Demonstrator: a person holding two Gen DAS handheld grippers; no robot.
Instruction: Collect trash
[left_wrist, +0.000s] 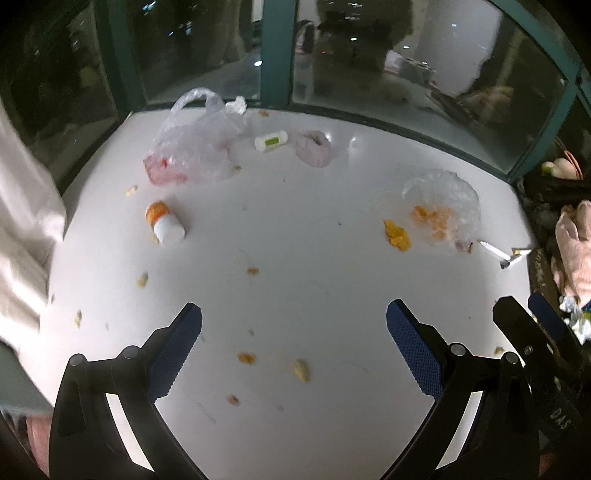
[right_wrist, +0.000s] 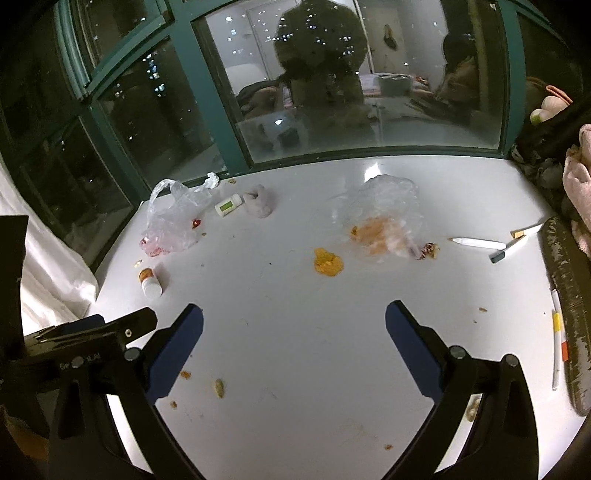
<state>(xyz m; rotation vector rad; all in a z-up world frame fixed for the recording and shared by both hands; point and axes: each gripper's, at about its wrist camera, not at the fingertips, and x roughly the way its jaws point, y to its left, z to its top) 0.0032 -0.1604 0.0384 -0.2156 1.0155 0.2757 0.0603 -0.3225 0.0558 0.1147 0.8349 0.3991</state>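
Trash lies scattered on a white table (left_wrist: 295, 229). A clear plastic bag with red scraps (left_wrist: 195, 147) (right_wrist: 173, 218) lies far left. A second clear bag with orange food (left_wrist: 443, 206) (right_wrist: 384, 218) lies right, an orange food lump (left_wrist: 397, 235) (right_wrist: 328, 262) beside it. An orange-capped white bottle (left_wrist: 165, 222) (right_wrist: 150, 281) lies on its side at left. A small white bottle with a green label (left_wrist: 270, 140) (right_wrist: 229, 205) and a pinkish crumpled wad (left_wrist: 314, 147) (right_wrist: 260, 203) lie at the back. My left gripper (left_wrist: 294, 321) and right gripper (right_wrist: 294, 321) are both open and empty above the near table.
Crumbs dot the near table. A white pen (right_wrist: 476, 242) and a dark cap (right_wrist: 498, 256) lie right, with a striped stick (right_wrist: 557, 347) by a dark worn edge (right_wrist: 569, 295). Dark windows (right_wrist: 332, 92) stand behind. White cloth (left_wrist: 22, 206) hangs left; pink fabric (left_wrist: 576, 240) is right.
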